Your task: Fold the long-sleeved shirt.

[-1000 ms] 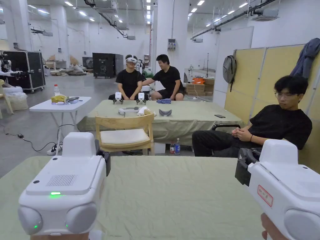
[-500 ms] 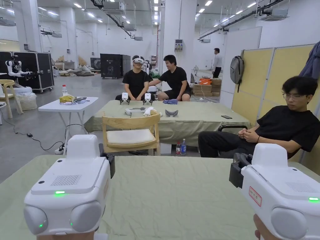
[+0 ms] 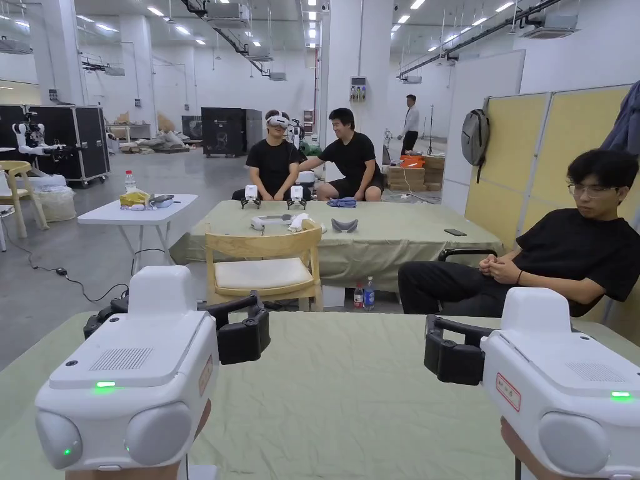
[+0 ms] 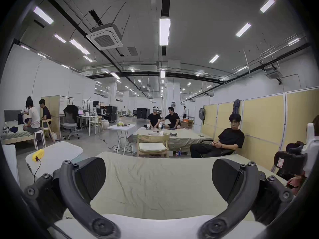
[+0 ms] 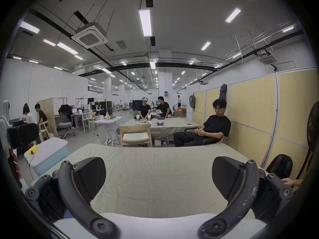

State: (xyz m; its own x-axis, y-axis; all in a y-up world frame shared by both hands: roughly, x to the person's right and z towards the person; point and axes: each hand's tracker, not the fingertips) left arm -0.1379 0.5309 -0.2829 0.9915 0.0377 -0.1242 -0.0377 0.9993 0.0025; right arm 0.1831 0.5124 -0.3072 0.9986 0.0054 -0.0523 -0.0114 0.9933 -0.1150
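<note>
A table under a wrinkled pale green sheet (image 3: 350,387) stretches ahead of me. My left gripper (image 4: 158,179) hovers over its near left part, jaws spread wide with nothing between them; one black finger (image 3: 244,340) juts out beside its white body. My right gripper (image 5: 158,177) hovers over the near right part, also open and holding nothing, and one of its fingers (image 3: 451,361) shows in the head view. Both point toward the far edge of the table.
A wooden chair (image 3: 259,262) stands just past the far edge. A person in black (image 3: 562,262) sits at the far right by yellow partitions. Beyond is a second green table (image 3: 387,240) with two seated people. A white box (image 4: 55,153) stands left, a fan (image 5: 312,127) right.
Both grippers have gone from jaws close together to jaws spread wide. The head camera has shifted a little; both grippers stay over the near edge.
</note>
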